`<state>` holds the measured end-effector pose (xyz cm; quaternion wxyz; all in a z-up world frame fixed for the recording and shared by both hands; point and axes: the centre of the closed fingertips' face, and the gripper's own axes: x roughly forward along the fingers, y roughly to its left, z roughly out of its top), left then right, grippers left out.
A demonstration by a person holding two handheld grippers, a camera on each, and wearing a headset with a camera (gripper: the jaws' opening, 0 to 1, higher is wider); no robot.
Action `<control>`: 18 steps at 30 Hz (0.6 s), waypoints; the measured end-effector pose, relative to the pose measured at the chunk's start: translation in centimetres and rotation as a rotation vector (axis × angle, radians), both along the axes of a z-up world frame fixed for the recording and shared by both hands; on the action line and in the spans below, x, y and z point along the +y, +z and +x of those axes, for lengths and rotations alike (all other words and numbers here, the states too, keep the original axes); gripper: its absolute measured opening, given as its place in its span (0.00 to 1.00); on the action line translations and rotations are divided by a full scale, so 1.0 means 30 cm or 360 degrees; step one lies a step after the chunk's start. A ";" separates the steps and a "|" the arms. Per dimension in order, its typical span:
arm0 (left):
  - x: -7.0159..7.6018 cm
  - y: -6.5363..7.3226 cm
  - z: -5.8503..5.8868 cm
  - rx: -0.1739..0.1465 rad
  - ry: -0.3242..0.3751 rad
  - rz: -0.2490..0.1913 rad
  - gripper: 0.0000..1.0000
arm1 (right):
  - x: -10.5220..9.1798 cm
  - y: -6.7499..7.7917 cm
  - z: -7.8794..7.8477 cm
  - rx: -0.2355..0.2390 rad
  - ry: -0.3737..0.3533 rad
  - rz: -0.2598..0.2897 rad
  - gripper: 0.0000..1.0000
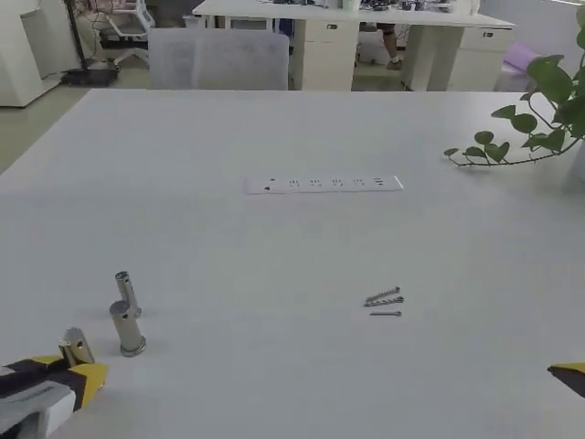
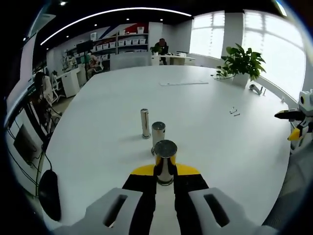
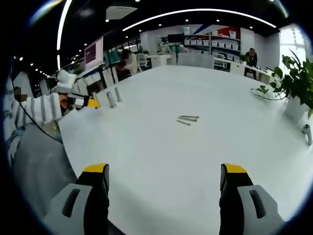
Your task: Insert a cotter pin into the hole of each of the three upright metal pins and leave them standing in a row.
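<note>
Metal pin upright between left gripper jaws; right gripper agape.

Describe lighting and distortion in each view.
Head view: soft even light, faint shadows by the metal pins. Left gripper view: fisheye bends the table, windows blown out at upper right. Right gripper view: same bending, cotter pins small, bright ceiling strips.

A broad white table carrying a white power strip and a trailing green plant sits in an open office with white desks, shelving at the far wall, bright windows and ceiling light strips.
</note>
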<state>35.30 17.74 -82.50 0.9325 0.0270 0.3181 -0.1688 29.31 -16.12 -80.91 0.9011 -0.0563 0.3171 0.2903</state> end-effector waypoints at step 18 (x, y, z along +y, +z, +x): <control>-0.250 -0.047 0.018 0.0023 -0.0201 -0.0036 0.11 | 0.030 0.036 0.011 -0.0030 0.0003 0.0160 0.95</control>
